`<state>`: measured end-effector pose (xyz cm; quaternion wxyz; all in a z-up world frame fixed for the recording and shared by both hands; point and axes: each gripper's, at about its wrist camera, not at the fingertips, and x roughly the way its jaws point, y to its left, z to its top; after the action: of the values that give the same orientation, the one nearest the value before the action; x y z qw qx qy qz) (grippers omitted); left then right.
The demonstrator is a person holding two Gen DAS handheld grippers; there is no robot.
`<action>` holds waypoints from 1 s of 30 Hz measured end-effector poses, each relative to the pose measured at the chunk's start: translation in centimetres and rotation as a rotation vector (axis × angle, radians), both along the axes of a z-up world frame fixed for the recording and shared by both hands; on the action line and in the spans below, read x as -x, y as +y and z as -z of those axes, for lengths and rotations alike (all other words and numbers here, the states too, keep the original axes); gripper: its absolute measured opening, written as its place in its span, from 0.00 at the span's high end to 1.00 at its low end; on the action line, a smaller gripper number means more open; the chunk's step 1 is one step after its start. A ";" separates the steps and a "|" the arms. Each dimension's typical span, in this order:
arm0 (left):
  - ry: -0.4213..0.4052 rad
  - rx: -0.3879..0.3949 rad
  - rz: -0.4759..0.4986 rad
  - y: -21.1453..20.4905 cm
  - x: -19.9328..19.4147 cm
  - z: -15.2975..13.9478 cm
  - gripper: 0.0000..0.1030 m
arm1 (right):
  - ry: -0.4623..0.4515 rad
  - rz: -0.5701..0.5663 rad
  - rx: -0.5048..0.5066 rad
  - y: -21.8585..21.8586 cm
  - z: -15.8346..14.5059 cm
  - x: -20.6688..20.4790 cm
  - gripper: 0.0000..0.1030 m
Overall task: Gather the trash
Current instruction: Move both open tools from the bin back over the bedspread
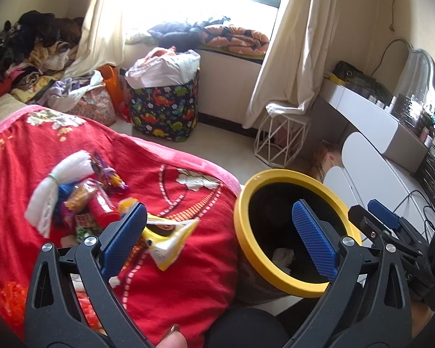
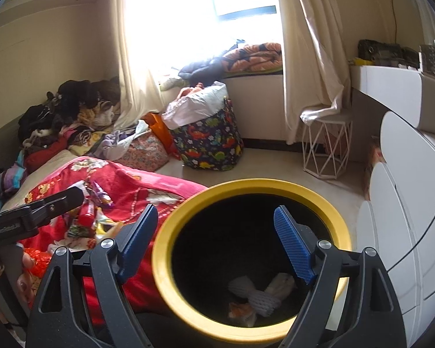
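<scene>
A yellow-rimmed black bin (image 1: 248, 200) stands on the floor beside the bed; it also shows in the right wrist view (image 2: 159, 249). White foam netting (image 2: 261, 298) and scraps lie at its bottom. On the red blanket (image 1: 188, 275) lies a trash pile: a white foam net (image 1: 55, 182), a purple wrapper (image 1: 107, 171), a red tube (image 1: 101, 208) and a yellow wrapper (image 1: 171, 240). My left gripper (image 1: 220, 226) is open and empty above the blanket edge. My right gripper (image 2: 216, 237) is open and empty over the bin mouth.
A dinosaur-print laundry basket (image 1: 165, 110) and a white wire stool (image 1: 281, 142) stand on the floor by the window. A white dresser (image 2: 406, 203) is at the right. Clothes (image 1: 29, 46) are piled at the bed's far end.
</scene>
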<state>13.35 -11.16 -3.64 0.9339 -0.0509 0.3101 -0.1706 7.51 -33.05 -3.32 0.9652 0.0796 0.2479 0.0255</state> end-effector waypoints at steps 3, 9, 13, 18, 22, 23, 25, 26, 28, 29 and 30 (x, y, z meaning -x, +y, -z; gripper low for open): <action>-0.024 0.009 -0.018 1.0 0.2 -0.5 0.11 | -0.021 -0.013 0.011 0.8 -0.4 0.2 0.17; -0.066 0.000 -0.059 2.6 0.5 -1.4 0.11 | -0.042 -0.051 0.026 2.6 -1.1 0.3 0.16; -0.084 -0.010 -0.085 3.8 0.5 -1.8 0.11 | -0.047 -0.087 0.038 4.0 -1.3 0.3 0.14; -0.095 -0.015 -0.119 5.1 0.6 -2.1 0.11 | -0.051 -0.128 0.052 5.8 -1.6 0.1 0.12; -0.101 -0.019 -0.146 6.2 0.4 -2.2 0.11 | -0.050 -0.164 0.057 7.2 -1.7 -0.2 0.12; -0.103 -0.019 -0.157 6.6 0.4 -2.2 0.11 | -0.051 -0.173 0.058 7.5 -1.7 -0.3 0.12; -0.104 -0.020 -0.171 7.2 0.3 -2.2 0.11 | -0.046 -0.195 0.064 8.2 -1.7 -0.6 0.12; -0.105 -0.021 -0.180 7.6 0.2 -2.2 0.11 | -0.045 -0.205 0.068 8.7 -1.7 -0.7 0.12; -0.101 -0.020 -0.195 8.3 0.1 -2.1 0.11 | -0.047 -0.222 0.075 9.4 -1.7 -0.9 0.12; -0.100 -0.019 -0.202 8.6 0.1 -2.1 0.11 | -0.045 -0.232 0.078 9.8 -1.7 -1.0 0.12; -0.098 -0.018 -0.212 9.0 0.0 -2.0 0.11 | -0.044 -0.241 0.079 10.2 -1.7 -1.2 0.12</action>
<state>13.35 -2.16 -1.62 0.9611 -0.0664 0.2586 -0.0704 8.68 -22.84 -1.63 0.9626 0.0106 0.2355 0.1334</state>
